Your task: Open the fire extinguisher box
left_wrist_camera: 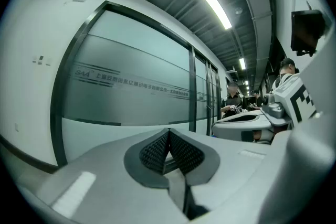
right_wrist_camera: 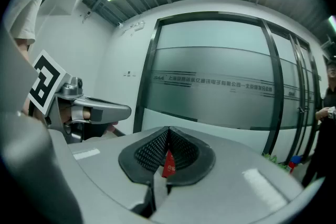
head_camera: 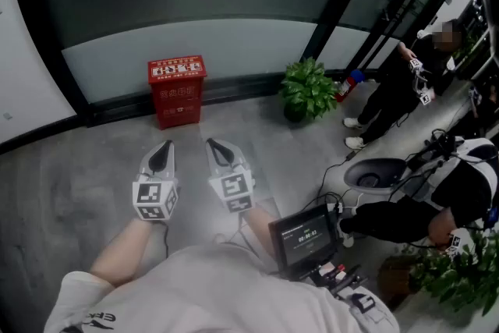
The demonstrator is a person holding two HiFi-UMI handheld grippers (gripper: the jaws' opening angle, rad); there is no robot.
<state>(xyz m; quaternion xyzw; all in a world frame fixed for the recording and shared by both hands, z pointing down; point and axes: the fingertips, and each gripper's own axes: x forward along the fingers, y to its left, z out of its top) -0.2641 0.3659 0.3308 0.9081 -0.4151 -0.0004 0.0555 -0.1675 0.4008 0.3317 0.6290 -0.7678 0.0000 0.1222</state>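
Note:
The red fire extinguisher box point(head_camera: 177, 90) stands on the grey floor against the frosted glass wall, its lid down. Both grippers hover side by side well short of it, pointing toward it. My left gripper point(head_camera: 164, 147) is shut with nothing between its ribbed pads point(left_wrist_camera: 157, 150). My right gripper point(head_camera: 213, 146) is shut too, empty, and a sliver of the red box point(right_wrist_camera: 169, 164) shows through the notch below its closed tips. From the right gripper view, the left gripper point(right_wrist_camera: 97, 108) shows at the left edge.
A potted green plant point(head_camera: 307, 87) and a loose red extinguisher point(head_camera: 348, 84) sit right of the box. People point(head_camera: 394, 93) stand and crouch at the right beside a white device point(head_camera: 376, 172). A small monitor point(head_camera: 306, 236) hangs at my waist. Another plant point(head_camera: 460, 271) is at the lower right.

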